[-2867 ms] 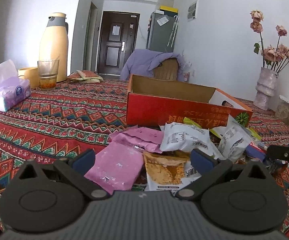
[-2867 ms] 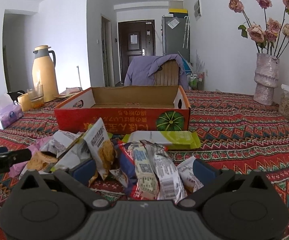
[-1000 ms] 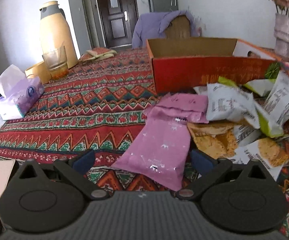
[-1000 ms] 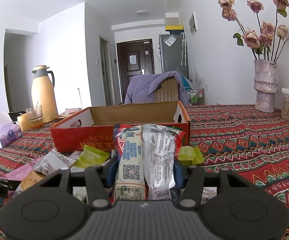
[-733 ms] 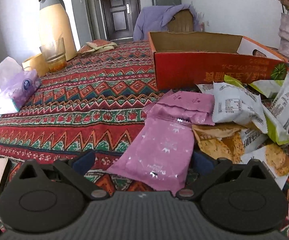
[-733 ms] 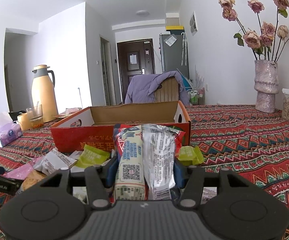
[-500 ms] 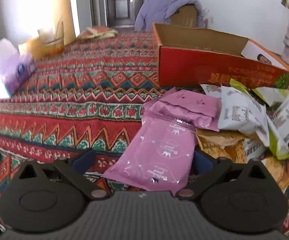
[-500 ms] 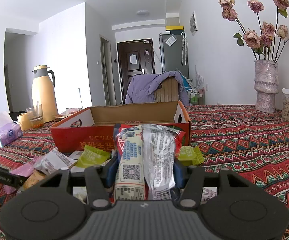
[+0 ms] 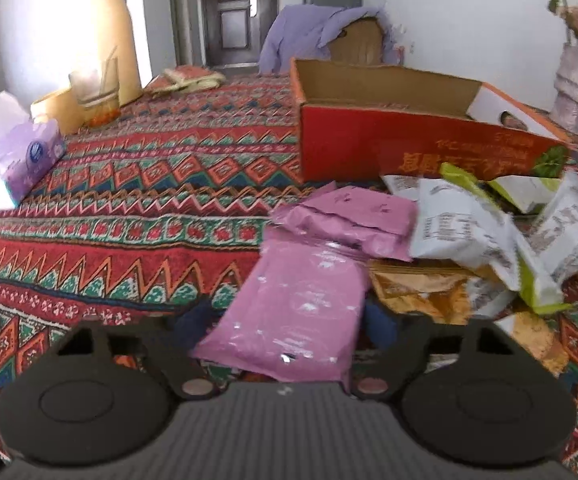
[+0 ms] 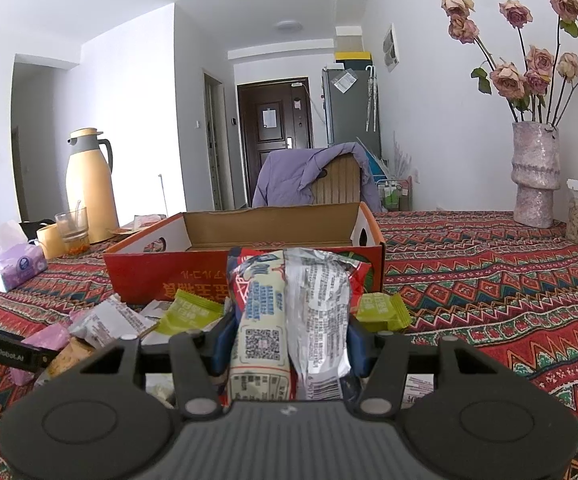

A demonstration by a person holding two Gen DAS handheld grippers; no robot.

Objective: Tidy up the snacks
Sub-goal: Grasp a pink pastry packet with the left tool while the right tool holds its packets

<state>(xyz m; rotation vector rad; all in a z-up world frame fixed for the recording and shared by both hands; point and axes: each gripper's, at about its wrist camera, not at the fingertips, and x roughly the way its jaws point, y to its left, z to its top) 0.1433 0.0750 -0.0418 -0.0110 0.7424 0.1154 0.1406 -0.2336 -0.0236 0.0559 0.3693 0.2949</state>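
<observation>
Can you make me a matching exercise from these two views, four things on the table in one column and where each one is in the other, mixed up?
Things:
1. red and silver snack packs
2. pink packet
3. tissue box
4. flower vase

Places:
A. far right of the table
B. between the open jaws of the left gripper
C. far left of the table
D. clamped in the right gripper

Pairs: 1-D, 2-B, 3-C, 4-A

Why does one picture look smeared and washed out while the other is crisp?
Left wrist view: motion blur smears the red cardboard box lettering and the pink snack packet, and window glare bleaches the yellow thermos jug. Right wrist view: sharp, evenly lit, though the fisheye lens bends the walls and darkens the corners.
</observation>
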